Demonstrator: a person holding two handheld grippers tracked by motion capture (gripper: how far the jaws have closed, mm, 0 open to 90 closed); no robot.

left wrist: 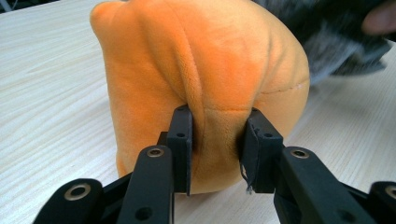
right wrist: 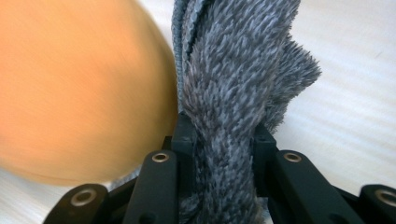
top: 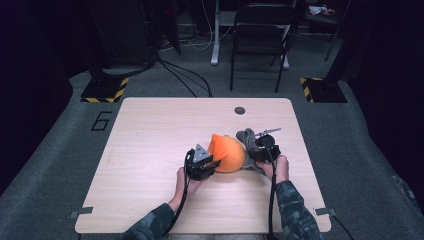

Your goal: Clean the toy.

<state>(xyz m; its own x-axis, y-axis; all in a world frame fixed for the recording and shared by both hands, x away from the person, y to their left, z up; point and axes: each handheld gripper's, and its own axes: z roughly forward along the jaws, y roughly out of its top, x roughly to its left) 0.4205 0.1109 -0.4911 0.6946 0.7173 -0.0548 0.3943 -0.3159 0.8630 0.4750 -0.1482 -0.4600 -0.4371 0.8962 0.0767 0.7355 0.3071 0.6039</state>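
Observation:
An orange plush toy (top: 227,152) sits on the wooden table (top: 150,150) a little right of centre. My left gripper (top: 209,164) presses on its near left side; in the left gripper view the jaws pinch a fold of the orange plush (left wrist: 219,70). Against the toy's right side lies a grey furry piece (top: 246,136). My right gripper (top: 257,149) is shut on that grey fur (right wrist: 233,93), which bunches up between the two black jaws, with the orange plush (right wrist: 79,93) right beside it.
A small round dark hole (top: 240,110) sits near the table's far edge. A black folding chair (top: 260,35) and cables stand on the floor beyond the table. Yellow-black striped bases (top: 105,90) flank the far corners.

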